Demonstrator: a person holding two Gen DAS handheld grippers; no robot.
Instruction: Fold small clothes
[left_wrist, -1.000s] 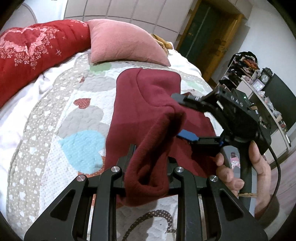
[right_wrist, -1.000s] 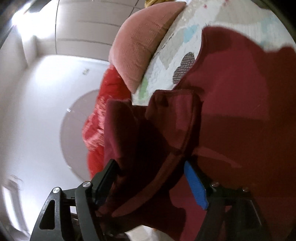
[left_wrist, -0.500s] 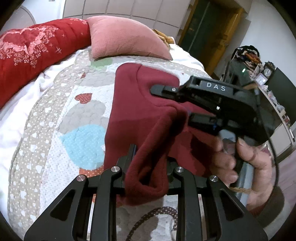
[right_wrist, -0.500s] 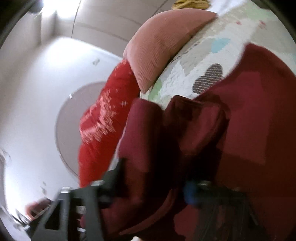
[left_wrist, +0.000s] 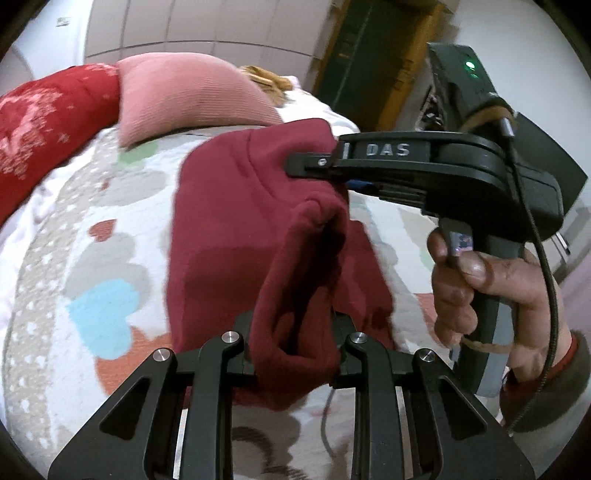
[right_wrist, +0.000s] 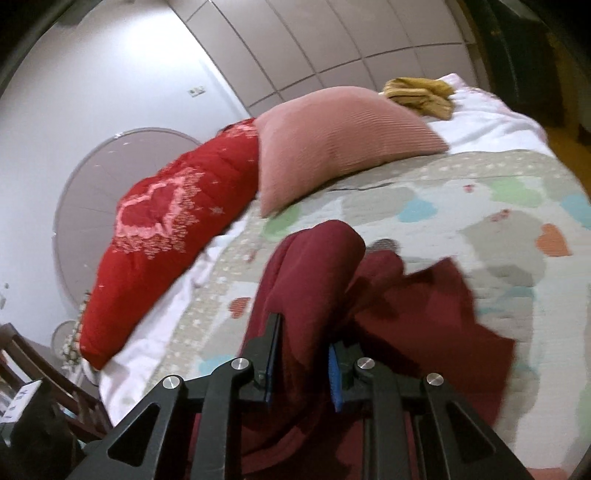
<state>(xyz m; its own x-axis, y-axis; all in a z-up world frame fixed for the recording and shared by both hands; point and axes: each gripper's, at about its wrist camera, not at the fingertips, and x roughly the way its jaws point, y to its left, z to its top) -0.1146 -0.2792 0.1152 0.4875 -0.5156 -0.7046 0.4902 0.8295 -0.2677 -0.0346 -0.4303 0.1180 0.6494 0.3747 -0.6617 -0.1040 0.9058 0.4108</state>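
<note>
Dark red fleece garment, crumpled, partly lifted off the quilted bed, one bunched fold hanging, rest spread flat.

The bed cover with hearts lies bare to the right of the dark red cloth, so a hand could pass there. At the far end a pink pillow and a red blanket block the way. A yellow cloth sits behind the pillow. A chair stands just beside the bed's left edge.
</note>
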